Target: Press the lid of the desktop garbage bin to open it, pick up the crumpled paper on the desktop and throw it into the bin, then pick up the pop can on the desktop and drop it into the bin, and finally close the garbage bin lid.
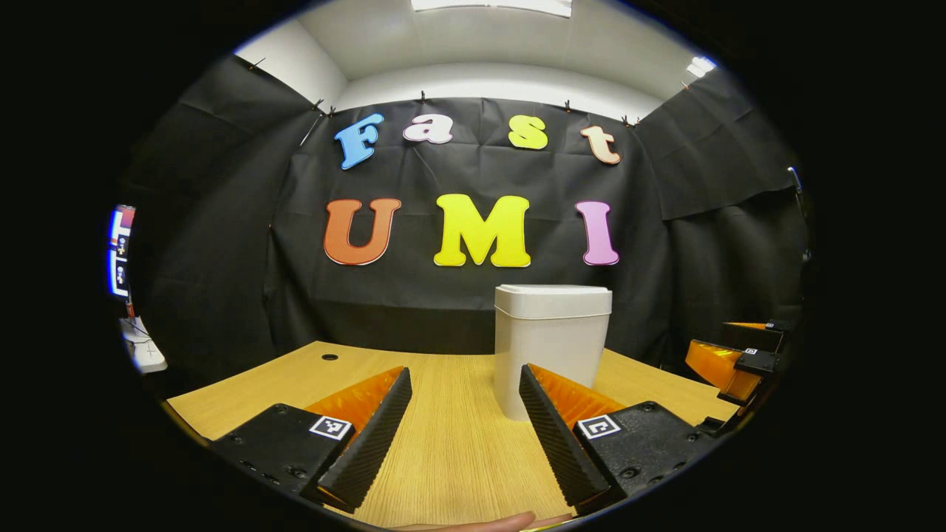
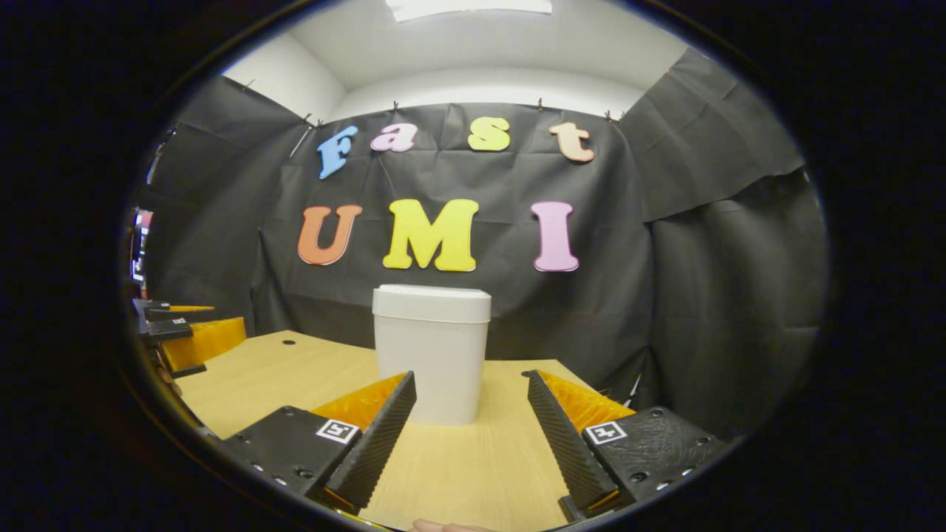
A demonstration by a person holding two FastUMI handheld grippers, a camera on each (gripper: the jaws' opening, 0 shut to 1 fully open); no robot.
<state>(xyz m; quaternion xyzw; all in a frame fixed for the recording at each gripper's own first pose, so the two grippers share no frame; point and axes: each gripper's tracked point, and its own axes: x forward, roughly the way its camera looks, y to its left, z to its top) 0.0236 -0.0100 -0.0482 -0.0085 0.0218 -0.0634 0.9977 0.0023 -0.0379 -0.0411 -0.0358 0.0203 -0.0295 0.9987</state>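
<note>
The left gripper (image 1: 465,436) is spread wide, holding nothing, its fingers above the bare table (image 1: 451,458). The right gripper (image 2: 471,436) is equally wide apart and empty. The bin (image 1: 551,347) stands upright on the table ahead of both, lid (image 2: 431,301) closed, touched by neither gripper.

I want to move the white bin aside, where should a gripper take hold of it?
Grip the bin across its upright body just under the lid, coming in level from the front. Its walls are tall and smooth; the overhanging lid rim would likely stop slipping.
</note>
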